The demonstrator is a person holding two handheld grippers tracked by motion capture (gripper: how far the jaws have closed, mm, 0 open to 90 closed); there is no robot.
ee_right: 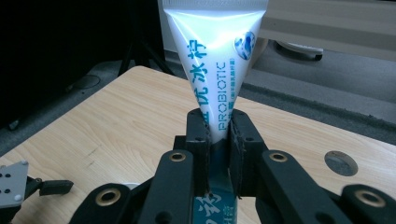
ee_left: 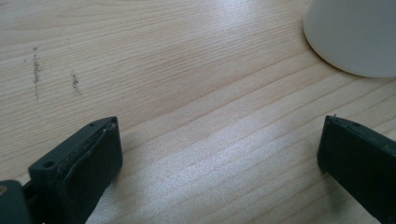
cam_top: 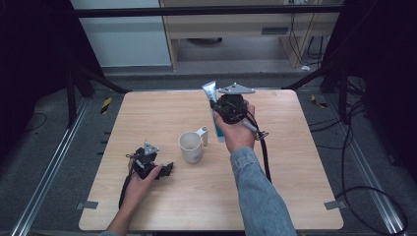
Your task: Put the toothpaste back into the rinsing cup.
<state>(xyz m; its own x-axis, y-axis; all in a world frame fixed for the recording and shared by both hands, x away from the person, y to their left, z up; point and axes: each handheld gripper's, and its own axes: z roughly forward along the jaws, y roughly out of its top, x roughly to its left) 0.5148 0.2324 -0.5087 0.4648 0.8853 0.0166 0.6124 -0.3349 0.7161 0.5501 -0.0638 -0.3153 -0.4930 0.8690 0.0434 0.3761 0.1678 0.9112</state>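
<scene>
High view: the desk [cam_top: 147,123] is a light wood top, and the white mug [cam_top: 191,146] near its middle serves as the landmark. The mug stands upright with its handle on the far right side.

Right hand-held gripper [cam_top: 227,109]: up off the desk, beyond the mug and to its right, with the grey three-cornered plate on top. Its jaws are clamped on a toothpaste tube [cam_top: 212,105]. The tube is white and teal. Its long axis runs close to upright, leaning slightly; the flat crimped end points up and away from the person, and the lower end comes down just right of the mug's handle. Whether that lower end touches the desk cannot be told.

Right gripper view: the tube [ee_right: 219,65] rises from between the two black jaws, widening towards the crimp at the top. The jaws pinch its narrower part, one on each flat side, and a teal stretch continues below the grip.

Left hand-held gripper [cam_top: 167,169]: low at the desk, nearer than the mug and to its left. In the left gripper view its jaws stand wide apart over bare wood with nothing between them, and the mug [ee_left: 355,37] sits beyond the right jaw.
</scene>
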